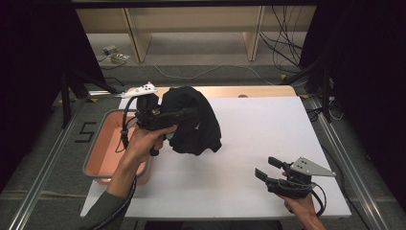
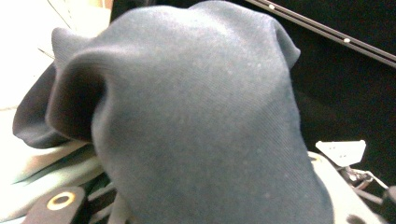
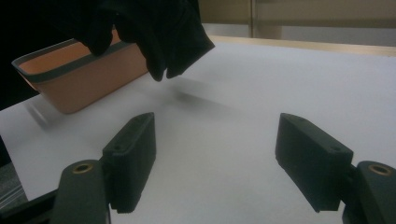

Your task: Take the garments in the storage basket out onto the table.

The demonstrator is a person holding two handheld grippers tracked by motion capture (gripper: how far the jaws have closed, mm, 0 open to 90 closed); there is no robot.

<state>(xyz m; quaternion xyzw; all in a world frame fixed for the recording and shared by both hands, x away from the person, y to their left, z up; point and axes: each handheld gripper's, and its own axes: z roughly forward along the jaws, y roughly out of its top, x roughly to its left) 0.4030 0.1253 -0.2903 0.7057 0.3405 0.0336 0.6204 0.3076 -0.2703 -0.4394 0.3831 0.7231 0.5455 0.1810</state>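
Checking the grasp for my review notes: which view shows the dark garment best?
The high view: the whole dark garment hangs from the left gripper beside the pink bin. The left gripper view gives close-up fabric draped over the jaws; the right gripper view shows its lower edge clear of the table.

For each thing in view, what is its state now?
black garment: bunched, lifted off the table, hanging from the left gripper.
left gripper: shut on the garment.
right gripper: open, empty, low over the table.
pink bin: upright, open top, looks empty.
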